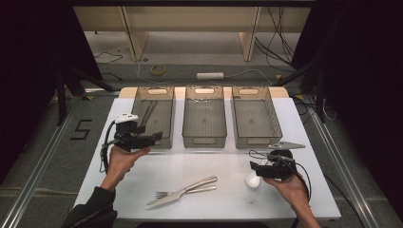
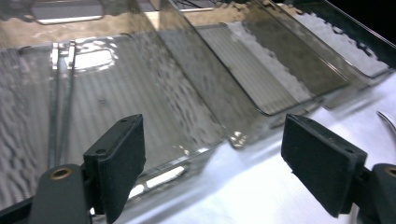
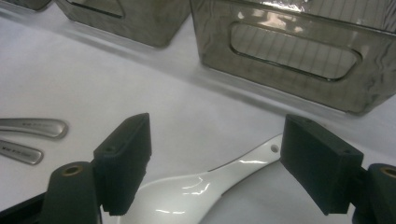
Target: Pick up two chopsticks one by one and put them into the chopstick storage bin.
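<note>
White table, three smoky bins along the back; right gripper over white spoon; left gripper jaws apart, empty, facing left bin; right gripper view: jaws apart, straddling the spoon.

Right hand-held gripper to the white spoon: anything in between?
Nothing visible. The right hand-held gripper is open, jaws straddling the white spoon lying on bare table. The trays sit beyond it.

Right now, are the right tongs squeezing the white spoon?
No, the right tongs stand open, with the white spoon lying loose on the table between them.
</note>
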`<action>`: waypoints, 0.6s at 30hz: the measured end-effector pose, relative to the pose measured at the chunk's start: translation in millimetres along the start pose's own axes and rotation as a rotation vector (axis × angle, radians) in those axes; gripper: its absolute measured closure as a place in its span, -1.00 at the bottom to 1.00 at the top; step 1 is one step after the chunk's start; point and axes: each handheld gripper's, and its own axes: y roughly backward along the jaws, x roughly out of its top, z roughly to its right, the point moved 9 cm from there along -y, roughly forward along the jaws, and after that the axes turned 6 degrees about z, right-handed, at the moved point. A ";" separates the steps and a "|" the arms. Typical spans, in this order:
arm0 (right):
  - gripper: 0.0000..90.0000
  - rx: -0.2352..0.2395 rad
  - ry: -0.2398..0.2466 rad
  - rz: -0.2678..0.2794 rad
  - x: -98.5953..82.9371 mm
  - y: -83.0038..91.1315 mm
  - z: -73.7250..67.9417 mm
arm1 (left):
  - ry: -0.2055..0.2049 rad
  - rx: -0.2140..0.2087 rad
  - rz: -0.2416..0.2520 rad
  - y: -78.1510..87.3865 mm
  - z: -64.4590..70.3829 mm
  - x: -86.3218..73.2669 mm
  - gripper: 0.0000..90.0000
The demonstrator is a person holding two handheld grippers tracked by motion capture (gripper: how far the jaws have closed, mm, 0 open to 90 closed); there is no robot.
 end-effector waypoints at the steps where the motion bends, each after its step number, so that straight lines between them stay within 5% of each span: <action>1: -0.43 -0.001 -0.004 -0.005 -0.7 -0.4 1.4 | 0.001 -0.007 0.004 1.3 3.5 -1.0 -0.54; 18: -0.42 -0.048 -0.051 -0.087 -10.4 -13.9 11.7 | -0.059 -0.091 0.012 16.9 40.4 -22.9 -0.61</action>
